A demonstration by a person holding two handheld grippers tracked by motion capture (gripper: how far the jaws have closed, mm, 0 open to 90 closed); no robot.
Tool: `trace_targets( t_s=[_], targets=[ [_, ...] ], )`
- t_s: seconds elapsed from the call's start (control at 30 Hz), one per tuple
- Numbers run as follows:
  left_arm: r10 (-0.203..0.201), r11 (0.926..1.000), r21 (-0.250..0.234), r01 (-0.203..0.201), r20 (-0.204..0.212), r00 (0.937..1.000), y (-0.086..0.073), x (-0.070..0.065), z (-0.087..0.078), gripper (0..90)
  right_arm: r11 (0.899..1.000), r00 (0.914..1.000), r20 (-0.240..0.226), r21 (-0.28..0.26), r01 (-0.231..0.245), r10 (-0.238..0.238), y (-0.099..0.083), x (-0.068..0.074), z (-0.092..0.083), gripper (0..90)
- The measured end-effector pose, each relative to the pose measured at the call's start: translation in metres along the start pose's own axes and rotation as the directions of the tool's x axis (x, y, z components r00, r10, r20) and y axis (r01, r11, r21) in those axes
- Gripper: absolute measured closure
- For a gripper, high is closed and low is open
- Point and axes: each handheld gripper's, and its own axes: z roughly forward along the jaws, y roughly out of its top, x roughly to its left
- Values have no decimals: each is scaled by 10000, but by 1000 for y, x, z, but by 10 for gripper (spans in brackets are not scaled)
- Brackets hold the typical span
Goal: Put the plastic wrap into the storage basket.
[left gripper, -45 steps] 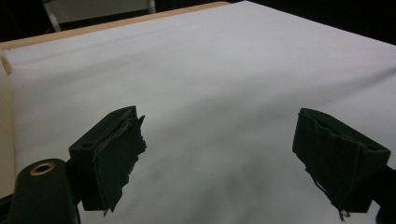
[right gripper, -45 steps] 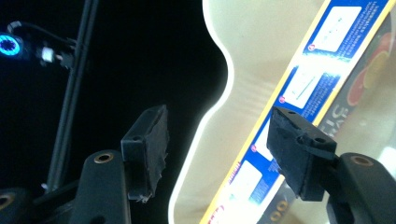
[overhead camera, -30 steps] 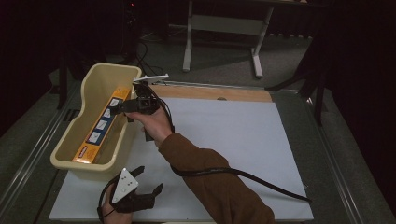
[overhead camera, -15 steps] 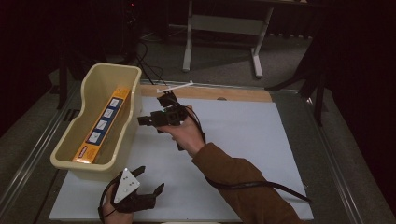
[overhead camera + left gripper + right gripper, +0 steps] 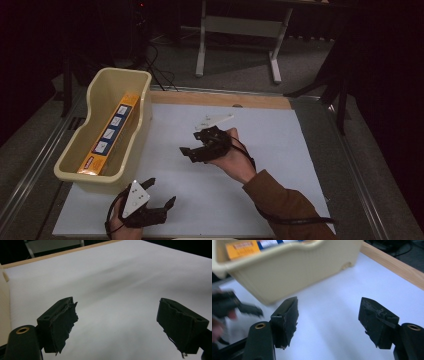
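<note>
A cream plastic bin point(image 5: 112, 87) stands at the left of the white sheet point(image 5: 280, 145), and a long orange and blue box point(image 5: 111, 134) lies inside it. My right gripper point(image 5: 189, 144) hovers over the middle of the sheet and points left toward the bin. Its jaws have just been opening and nothing is between them. From the right gripper view point(image 5: 328, 312), the bin's wall point(image 5: 294, 267) and the box point(image 5: 242, 246) lie ahead. My left gripper point(image 5: 161, 191) rests open and empty at the front edge, with bare sheet ahead in its own view point(image 5: 117, 315).
A wooden strip point(image 5: 220, 99) borders the sheet's far side. Beyond it stand the legs of a metal frame point(image 5: 240, 25) on the dark floor. Grey rails point(image 5: 35, 170) run along the table's sides. A cable point(image 5: 295, 220) trails from the right sleeve.
My right hand has moved from the bin's near rim rightward and toward the front, out over the sheet's middle, with its jaws wider. The left gripper has stayed put.
</note>
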Motion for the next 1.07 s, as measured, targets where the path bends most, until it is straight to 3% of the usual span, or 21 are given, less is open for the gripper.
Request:
trace_targets(
  t_s=[0.1,0.2,0.37,0.47,0.6,0.67,0.83,0.93,1.07],
  targets=[
    [36,10000,14,-36,8,10000,0,0,0,155,10000,9999,143,-36,0,0,-16,-7,-9,306],
    [50,10000,29,-50,-1,10000,1,-1,1,155,9998,9982,567,-35,184,-182,-31,-12,-19,292],
    [-7,10000,62,8,-39,10000,0,0,2,154,9959,9914,1051,-377,828,-785,-58,-18,-37,249],
    [-10,10000,56,11,-77,10000,0,0,1,155,9940,9939,904,-829,714,-638,-75,-24,-48,244],
    [-75,9999,122,76,-118,9999,-1,1,2,155,9914,9900,1296,-1096,710,-565,-107,-33,-60,222],
    [-65,9999,123,66,-137,9999,-1,1,2,155,9918,9913,1284,-1201,437,-281,-124,-38,-68,213],
    [-67,9998,163,71,-224,9997,-1,1,3,154,9791,9872,1563,-2031,-7,331,-165,-46,-87,213],
    [-51,9999,143,54,-199,9998,0,0,4,155,9796,9823,1862,-2001,200,180,-178,-47,-91,213],
    [-53,9998,181,57,-224,9997,0,1,4,154,9776,9832,1817,-2092,227,161,-189,-47,-97,213]
  ],
)
